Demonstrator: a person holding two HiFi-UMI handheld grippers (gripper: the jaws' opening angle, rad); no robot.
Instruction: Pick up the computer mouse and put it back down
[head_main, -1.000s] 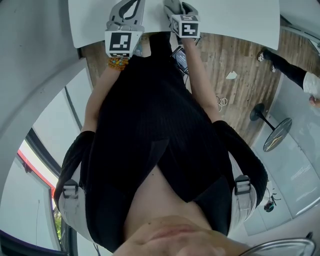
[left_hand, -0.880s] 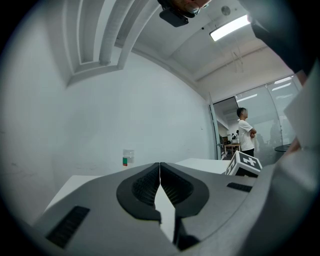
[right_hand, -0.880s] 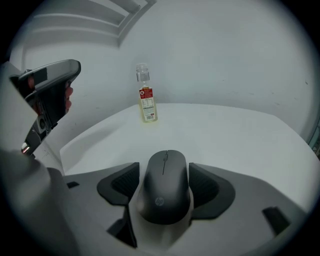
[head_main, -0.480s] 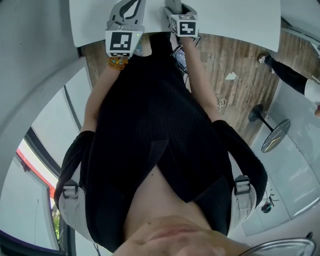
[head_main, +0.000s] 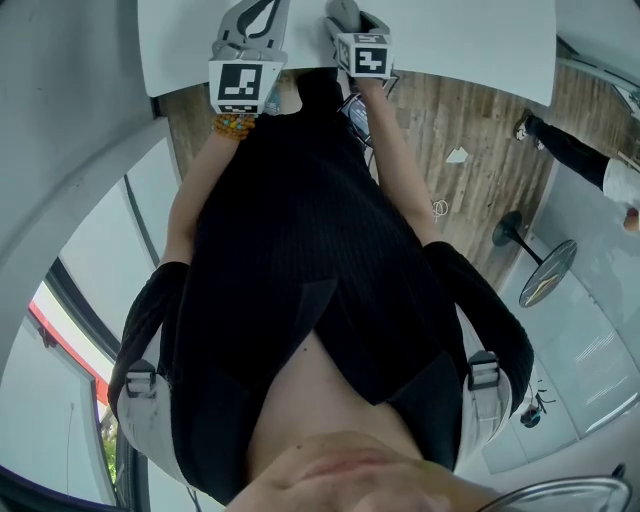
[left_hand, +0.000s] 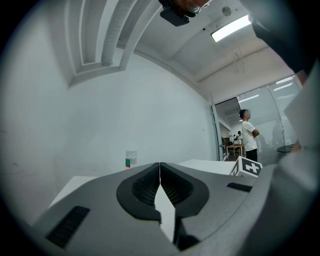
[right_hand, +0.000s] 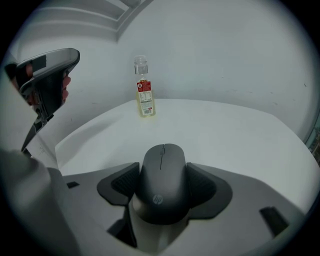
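We see the computer mouse (right_hand: 162, 172) in smooth, matt dark plastic. The right gripper (right_hand: 163, 187) has a matt grey plastic shell and ribbed, rubbery-looking black pads (right_hand: 121, 184). The table (right_hand: 240, 135) is smooth and white, the bottle (right_hand: 146, 108) clear and glossy with a paper label (right_hand: 144, 91), the floor (head_main: 470, 110) wood planks, the person's top (head_main: 300, 250) black ribbed knit cloth.

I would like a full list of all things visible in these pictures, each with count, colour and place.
table: one, white, in front of the person
bottle: one, clear with yellowish liquid, upright on the table's far side
computer mouse: one, dark grey, between the jaws of the right gripper
paper scrap: one, white, on the wooden floor
bystander: one, white top, standing far back in the room
ceiling lamp: one, lit white, overhead
left gripper: one, grey, jaws shut, empty
right gripper: one, grey, shut on the computer mouse
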